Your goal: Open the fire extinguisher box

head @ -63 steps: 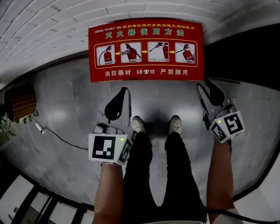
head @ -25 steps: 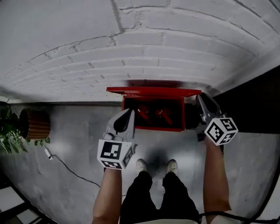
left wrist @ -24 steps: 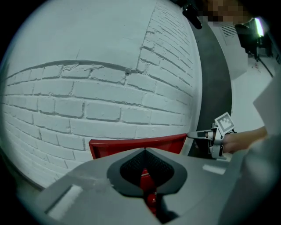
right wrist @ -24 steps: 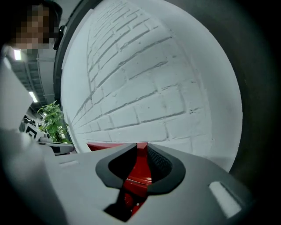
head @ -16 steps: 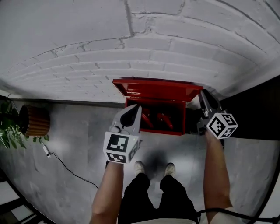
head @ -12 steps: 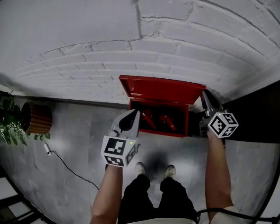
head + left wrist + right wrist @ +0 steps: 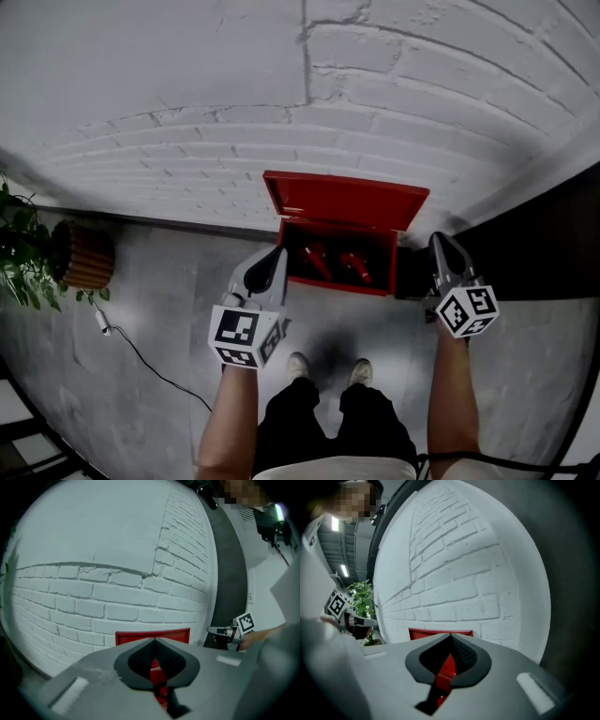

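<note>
The red fire extinguisher box (image 7: 339, 278) stands on the floor against the white brick wall. Its lid (image 7: 345, 200) is raised and leans back on the bricks. Inside lie two red extinguishers (image 7: 316, 257) (image 7: 355, 264). My left gripper (image 7: 273, 255) hovers at the box's front left corner, shut and empty. My right gripper (image 7: 439, 246) is just right of the box, clear of it, also shut with nothing in it. The left gripper view shows the shut left gripper (image 7: 154, 640) over the red lid (image 7: 129, 637). The right gripper view shows the shut right gripper (image 7: 450, 635) below the lid (image 7: 423, 633).
A potted plant in a slatted wooden planter (image 7: 82, 255) stands at the left, with a thin cable (image 7: 142, 349) trailing over the grey floor. A black panel (image 7: 530, 234) rises to the right of the box. The person's legs and shoes (image 7: 328, 370) are below.
The lid went from closed to half-raised to fully back against the wall. My right gripper left the lid's right corner, dropped back beside the box and closed. The left gripper barely moved.
</note>
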{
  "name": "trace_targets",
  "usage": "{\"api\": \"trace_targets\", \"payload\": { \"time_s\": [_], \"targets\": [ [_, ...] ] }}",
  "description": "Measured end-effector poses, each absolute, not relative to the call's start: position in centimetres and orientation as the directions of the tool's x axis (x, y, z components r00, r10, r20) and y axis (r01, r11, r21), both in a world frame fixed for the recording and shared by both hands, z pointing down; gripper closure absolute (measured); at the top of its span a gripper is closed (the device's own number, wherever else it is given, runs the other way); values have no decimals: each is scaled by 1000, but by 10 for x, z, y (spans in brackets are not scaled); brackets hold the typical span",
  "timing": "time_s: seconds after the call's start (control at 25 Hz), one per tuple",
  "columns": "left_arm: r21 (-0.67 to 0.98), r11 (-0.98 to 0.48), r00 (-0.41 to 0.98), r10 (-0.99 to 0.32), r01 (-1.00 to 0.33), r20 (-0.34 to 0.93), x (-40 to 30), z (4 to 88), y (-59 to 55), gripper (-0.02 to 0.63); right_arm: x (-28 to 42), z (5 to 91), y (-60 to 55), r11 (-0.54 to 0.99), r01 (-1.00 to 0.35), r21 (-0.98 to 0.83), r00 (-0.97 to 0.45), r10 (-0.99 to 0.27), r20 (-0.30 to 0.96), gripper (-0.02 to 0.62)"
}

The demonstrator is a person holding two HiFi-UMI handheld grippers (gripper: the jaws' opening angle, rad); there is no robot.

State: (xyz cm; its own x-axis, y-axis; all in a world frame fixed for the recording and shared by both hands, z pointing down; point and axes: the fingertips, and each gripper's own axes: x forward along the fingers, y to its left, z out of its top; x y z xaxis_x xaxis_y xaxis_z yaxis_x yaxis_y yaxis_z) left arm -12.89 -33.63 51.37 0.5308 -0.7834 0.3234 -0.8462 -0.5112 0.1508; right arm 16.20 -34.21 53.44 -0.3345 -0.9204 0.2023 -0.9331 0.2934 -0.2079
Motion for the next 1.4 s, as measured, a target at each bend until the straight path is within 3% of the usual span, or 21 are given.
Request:
{"api": "trace_targets", "payload": {
  "time_s": [0.84, 1.4],
  "targets": [
    [81, -570, 560, -756, -818, 338, -121, 398, -204, 600, 92, 409, -187, 395, -898, -193, -433, -872, 229, 589],
    [49, -557, 551, -799, -829, 241, -122, 341, -202, 600, 117, 368, -173, 385, -913, -137, -406, -891, 203, 589]
  ]
}}
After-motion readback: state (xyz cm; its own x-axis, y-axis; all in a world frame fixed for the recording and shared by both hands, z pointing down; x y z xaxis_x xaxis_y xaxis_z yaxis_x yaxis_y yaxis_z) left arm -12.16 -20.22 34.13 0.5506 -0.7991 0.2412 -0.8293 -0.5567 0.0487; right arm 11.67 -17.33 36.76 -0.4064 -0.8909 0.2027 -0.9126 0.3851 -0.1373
